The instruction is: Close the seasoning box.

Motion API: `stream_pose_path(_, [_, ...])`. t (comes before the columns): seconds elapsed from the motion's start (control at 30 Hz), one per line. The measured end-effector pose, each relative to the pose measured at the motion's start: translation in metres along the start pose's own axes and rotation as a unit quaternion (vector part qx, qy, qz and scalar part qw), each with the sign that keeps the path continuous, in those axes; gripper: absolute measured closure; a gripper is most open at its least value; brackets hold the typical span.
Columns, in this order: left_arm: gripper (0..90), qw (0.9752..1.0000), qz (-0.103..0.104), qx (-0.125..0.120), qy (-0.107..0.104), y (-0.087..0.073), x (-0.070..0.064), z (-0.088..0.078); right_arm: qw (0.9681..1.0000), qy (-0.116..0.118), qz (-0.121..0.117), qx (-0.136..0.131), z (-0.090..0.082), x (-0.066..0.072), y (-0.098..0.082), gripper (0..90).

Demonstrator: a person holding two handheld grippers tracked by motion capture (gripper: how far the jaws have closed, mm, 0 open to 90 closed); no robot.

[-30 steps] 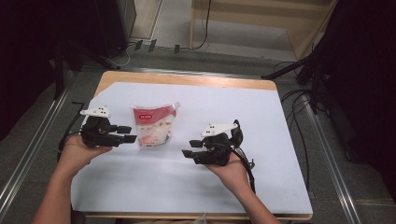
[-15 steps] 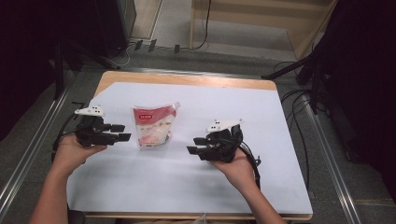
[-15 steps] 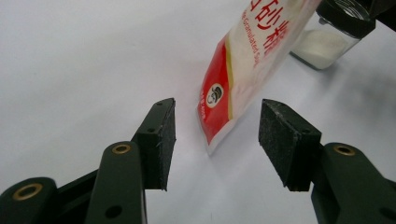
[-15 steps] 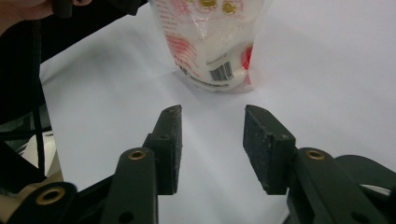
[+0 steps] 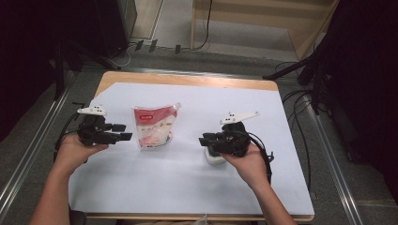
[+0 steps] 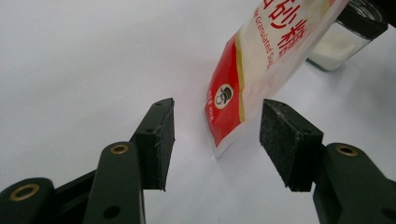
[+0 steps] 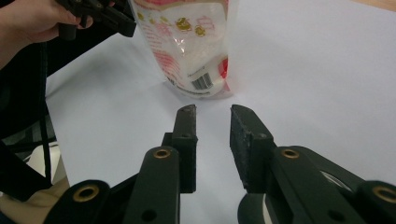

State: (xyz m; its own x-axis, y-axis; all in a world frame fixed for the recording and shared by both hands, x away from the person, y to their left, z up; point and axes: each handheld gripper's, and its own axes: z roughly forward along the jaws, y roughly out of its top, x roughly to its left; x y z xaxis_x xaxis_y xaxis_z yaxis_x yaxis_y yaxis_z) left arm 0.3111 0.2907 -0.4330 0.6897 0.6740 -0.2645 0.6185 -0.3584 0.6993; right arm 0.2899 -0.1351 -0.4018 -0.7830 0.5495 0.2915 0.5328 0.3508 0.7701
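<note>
A red-and-white sugar pouch lies on the white table sheet, left of centre. My left gripper is held just left of it, open. In the left gripper view the pouch's red bottom corner lies just ahead of the left gripper, untouched by either pad. My right gripper hovers to the right of the pouch and points at it. Its jaws have just been closing and a narrow gap remains at the right gripper, with nothing in it. The pouch lies beyond.
A small clear jar of white powder stands on the sheet under my right hand; the jar also appears past the pouch. The left hand's gripper is at the far side. Cables trail from both grippers.
My right hand has risen a little off the sheet and its jaws have drawn closer together. The small jar now shows beneath it. The left hand and the pouch have stayed put.
</note>
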Motion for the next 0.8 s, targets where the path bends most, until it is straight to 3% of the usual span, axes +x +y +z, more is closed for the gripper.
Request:
stream_pose_path(0.37, [46.2, 1.0, 0.004, 0.006, 0.001, 0.0, -0.001, 0.002, 1.0, -0.003, -0.004, 0.007, -0.021, -0.009, 0.008, 89.4])
stream_pose_path(0.8, [46.2, 0.9998, 0.013, 0.011, 0.004, 0.0, -0.003, 0.005, 0.9998, -0.017, 0.0, -0.011, -0.053, -0.027, 0.013, 90.0])
